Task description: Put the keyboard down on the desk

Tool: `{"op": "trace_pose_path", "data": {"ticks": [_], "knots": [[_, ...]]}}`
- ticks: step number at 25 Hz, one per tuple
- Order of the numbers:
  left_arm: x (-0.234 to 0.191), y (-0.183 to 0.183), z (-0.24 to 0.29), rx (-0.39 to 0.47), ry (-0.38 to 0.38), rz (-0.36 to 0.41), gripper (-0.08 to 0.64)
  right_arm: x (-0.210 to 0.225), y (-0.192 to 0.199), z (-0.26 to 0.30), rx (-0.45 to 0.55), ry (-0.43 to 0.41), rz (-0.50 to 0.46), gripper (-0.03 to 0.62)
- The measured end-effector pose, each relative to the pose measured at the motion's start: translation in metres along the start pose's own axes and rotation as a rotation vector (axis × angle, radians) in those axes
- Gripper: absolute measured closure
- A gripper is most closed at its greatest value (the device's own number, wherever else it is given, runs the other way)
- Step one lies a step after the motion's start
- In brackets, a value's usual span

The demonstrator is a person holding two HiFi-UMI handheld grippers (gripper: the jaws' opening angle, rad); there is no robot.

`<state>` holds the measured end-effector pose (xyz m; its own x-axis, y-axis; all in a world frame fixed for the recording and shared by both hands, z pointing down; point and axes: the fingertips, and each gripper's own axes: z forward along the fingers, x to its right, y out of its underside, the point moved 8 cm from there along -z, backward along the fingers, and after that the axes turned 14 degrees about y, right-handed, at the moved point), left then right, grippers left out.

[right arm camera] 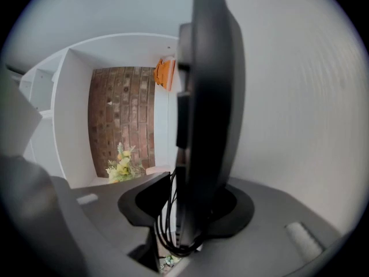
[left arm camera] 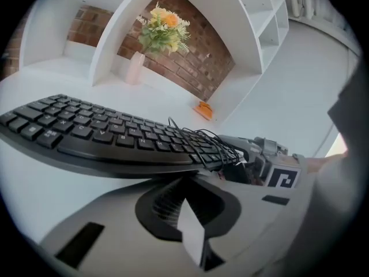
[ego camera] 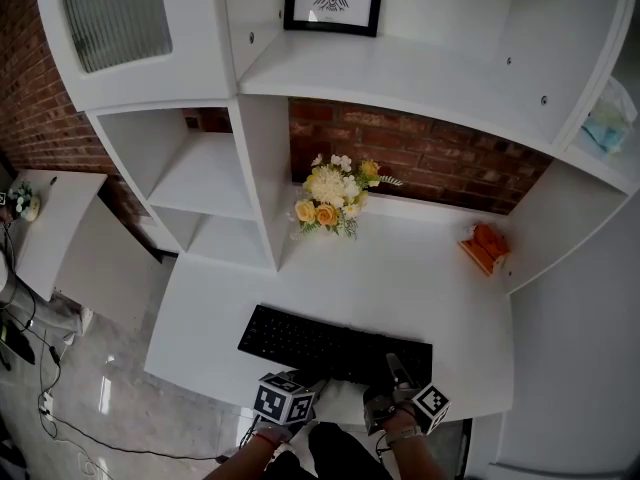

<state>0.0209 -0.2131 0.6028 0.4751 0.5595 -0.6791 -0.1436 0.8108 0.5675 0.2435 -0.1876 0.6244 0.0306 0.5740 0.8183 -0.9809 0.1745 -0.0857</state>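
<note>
The black keyboard (ego camera: 330, 346) lies flat on the white desk (ego camera: 400, 278), close to its front edge. My left gripper (ego camera: 306, 380) sits at the keyboard's near edge, left of centre; in the left gripper view its jaws (left arm camera: 190, 227) are shut, with the keyboard (left arm camera: 104, 134) just beyond the tips and nothing between them. My right gripper (ego camera: 393, 380) is at the keyboard's right end. In the right gripper view the keyboard (right arm camera: 207, 97) stands edge-on between the spread jaws (right arm camera: 187, 206), with a gap on the left side where its bundled black cable (right arm camera: 166, 229) hangs.
A vase of yellow and white flowers (ego camera: 330, 200) stands at the back of the desk, an orange object (ego camera: 485, 246) at the back right. White shelves (ego camera: 205, 183) rise on the left, and a framed picture (ego camera: 333, 1) sits on the upper shelf.
</note>
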Motion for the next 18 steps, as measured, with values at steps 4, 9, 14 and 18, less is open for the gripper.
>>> {"op": "trace_pose_path", "data": {"ticks": [4, 9, 14, 18], "knots": [[-0.001, 0.003, 0.0, 0.016, 0.009, -0.042, 0.563, 0.005, 0.002, -0.017, -0.068, -0.019, -0.105, 0.392], [-0.001, 0.003, 0.001, 0.004, 0.011, -0.056, 0.563, 0.009, 0.008, -0.035, -0.115, -0.025, -0.302, 0.374], [-0.003, 0.004, 0.004, -0.035, -0.003, -0.059, 0.563, 0.011, 0.024, -0.04, -0.179, -0.041, -0.579, 0.373], [-0.004, 0.004, 0.005, -0.051, 0.003, -0.064, 0.563, 0.012, 0.041, -0.04, -0.163, 0.051, -0.869, 0.474]]}}
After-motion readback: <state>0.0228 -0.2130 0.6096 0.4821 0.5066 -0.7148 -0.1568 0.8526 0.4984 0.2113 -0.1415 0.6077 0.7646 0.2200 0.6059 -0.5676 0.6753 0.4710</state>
